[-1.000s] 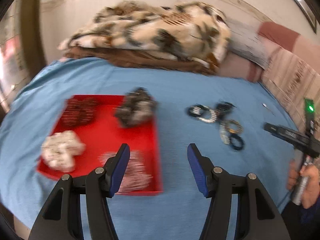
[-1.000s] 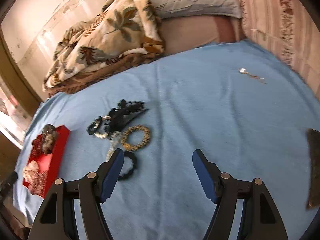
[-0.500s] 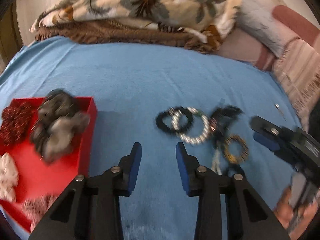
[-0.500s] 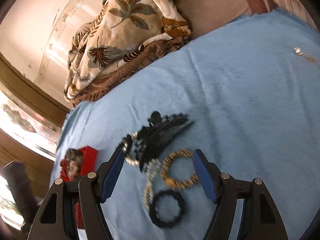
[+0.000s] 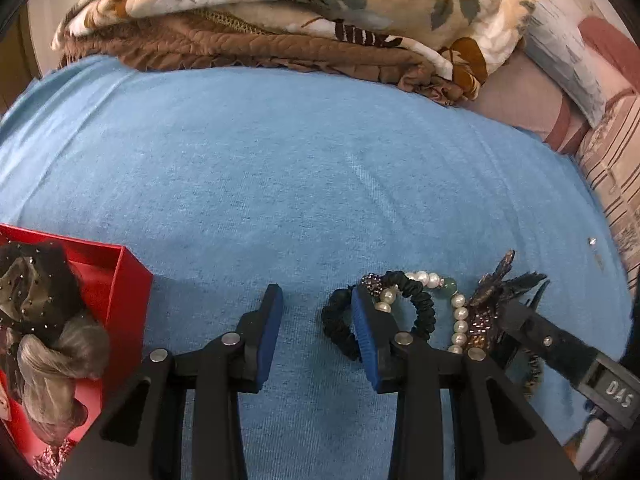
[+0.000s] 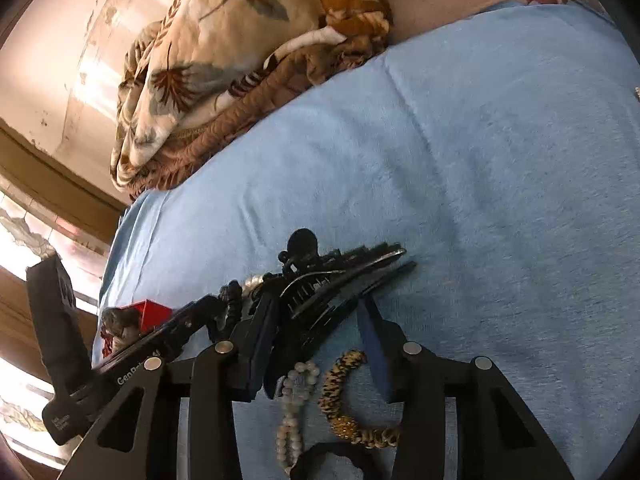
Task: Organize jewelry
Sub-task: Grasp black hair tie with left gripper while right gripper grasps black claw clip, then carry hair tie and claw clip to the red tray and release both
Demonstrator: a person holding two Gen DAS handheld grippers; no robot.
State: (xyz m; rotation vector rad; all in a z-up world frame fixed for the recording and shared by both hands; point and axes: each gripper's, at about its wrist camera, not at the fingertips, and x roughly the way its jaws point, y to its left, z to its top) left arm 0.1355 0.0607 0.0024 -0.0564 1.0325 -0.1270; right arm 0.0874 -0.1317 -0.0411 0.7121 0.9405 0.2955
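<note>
A pile of jewelry lies on the blue bedsheet [image 5: 320, 168]. In the left wrist view I see a black scrunchie [image 5: 422, 304], a pearl bracelet [image 5: 456, 312] and a dark hair clip [image 5: 492, 292]. My left gripper [image 5: 316, 312] is open just left of the pile, its right finger over the scrunchie. In the right wrist view my right gripper [image 6: 316, 328] is open around a black claw clip [image 6: 332, 284], with a pearl bracelet [image 6: 294, 404] and a leopard-print bracelet [image 6: 344, 396] between the fingers. A red tray [image 5: 128, 280] at the left holds scrunchies [image 5: 36, 320].
A folded floral quilt [image 5: 300, 12] lies at the back of the bed, pillows [image 5: 568, 52] at the back right. A small silver item [image 5: 592, 241] lies far right on the sheet. The right gripper's body [image 5: 560, 344] reaches in beside the pile.
Both grippers have moved in and down to the jewelry pile. The left one swung right, away from the red tray. The right gripper's fingers now straddle the black claw clip.
</note>
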